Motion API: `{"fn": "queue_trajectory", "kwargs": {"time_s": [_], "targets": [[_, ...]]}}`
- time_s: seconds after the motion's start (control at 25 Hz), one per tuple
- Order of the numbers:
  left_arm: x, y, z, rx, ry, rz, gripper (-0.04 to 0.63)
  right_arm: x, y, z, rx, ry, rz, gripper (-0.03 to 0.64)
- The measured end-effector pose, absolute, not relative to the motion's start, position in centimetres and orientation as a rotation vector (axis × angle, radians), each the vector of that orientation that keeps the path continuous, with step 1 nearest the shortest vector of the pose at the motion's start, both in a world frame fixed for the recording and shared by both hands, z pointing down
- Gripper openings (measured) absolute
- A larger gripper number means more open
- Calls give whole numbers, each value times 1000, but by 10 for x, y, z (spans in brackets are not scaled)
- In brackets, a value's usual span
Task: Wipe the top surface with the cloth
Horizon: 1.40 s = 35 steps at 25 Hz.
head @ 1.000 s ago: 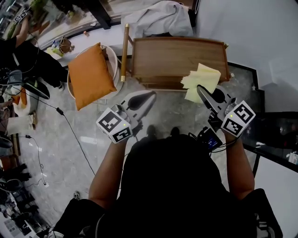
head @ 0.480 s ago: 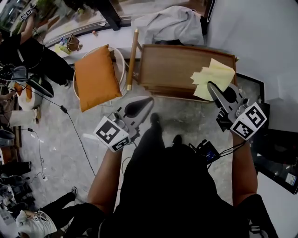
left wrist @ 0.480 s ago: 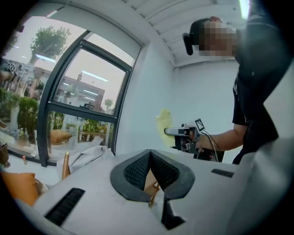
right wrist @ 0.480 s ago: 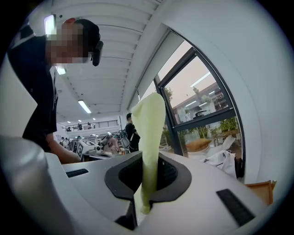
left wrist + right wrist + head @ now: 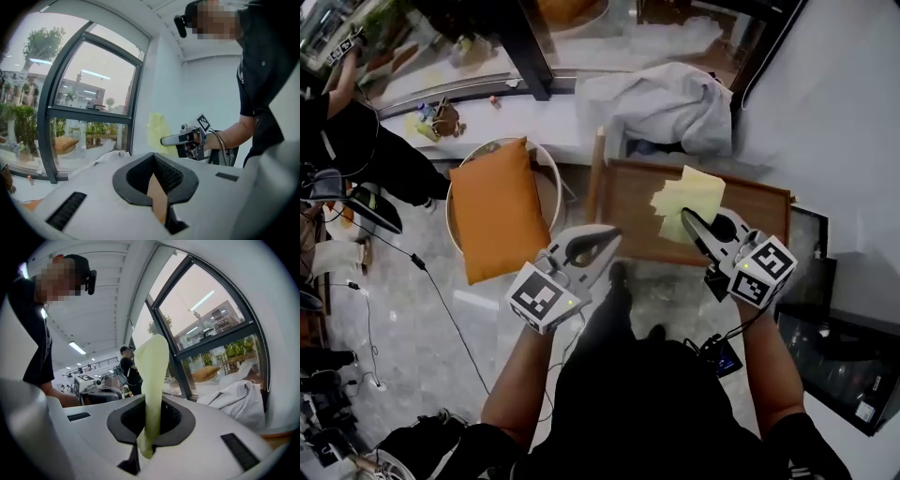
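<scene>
Head view, right gripper: the right gripper [image 5: 686,217] reaches over the wooden desk [image 5: 628,211] and holds the yellow cloth [image 5: 687,192] by one end.
Head view, cloth: it lies over the back middle of the desk top in this view. I cannot tell from here whether it touches the wood.
Head view, left gripper: the left gripper [image 5: 613,235] sits at the desk's near left edge, tapered to a point and carrying nothing.
Head view, surroundings: an orange cushion [image 5: 497,211] is on a round seat to the left, and a pale garment [image 5: 661,103] is heaped behind the desk.
Left gripper view, fingers: the fingers [image 5: 133,180] are drawn together on nothing, and only a sliver of brown shows between them. Beyond them the cloth hangs in the air from the other gripper.
Right gripper view, fingers: the fingers [image 5: 180,423] are clamped on the cloth, which stands up loose and folded against the window, not spread on any surface.
Progress: the cloth is picked up and brought to the desk. Wiping seems not yet begun, so the whole top is probably still to do.
</scene>
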State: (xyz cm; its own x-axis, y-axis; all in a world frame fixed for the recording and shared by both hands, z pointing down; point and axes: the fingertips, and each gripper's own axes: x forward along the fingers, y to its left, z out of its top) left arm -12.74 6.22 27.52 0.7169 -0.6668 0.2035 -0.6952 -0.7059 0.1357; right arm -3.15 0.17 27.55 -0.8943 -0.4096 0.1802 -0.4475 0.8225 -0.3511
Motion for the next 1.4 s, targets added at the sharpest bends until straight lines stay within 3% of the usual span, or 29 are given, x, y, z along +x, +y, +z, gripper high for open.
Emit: {"fn": "queue_trajectory", "kwargs": {"time_s": [0.28,0.64,1.4], "targets": [[-177,-22,309,2672,-1060,206,9,-101,-61,327,718,-2794,666,32],[-221,-73,361,2565,-1080,271,9,-137,-104,372,762,-2705,754,32],[-200,-120,445,2331,-1194,441,9,-148,-142,516,797,-2496,956,32]]}}
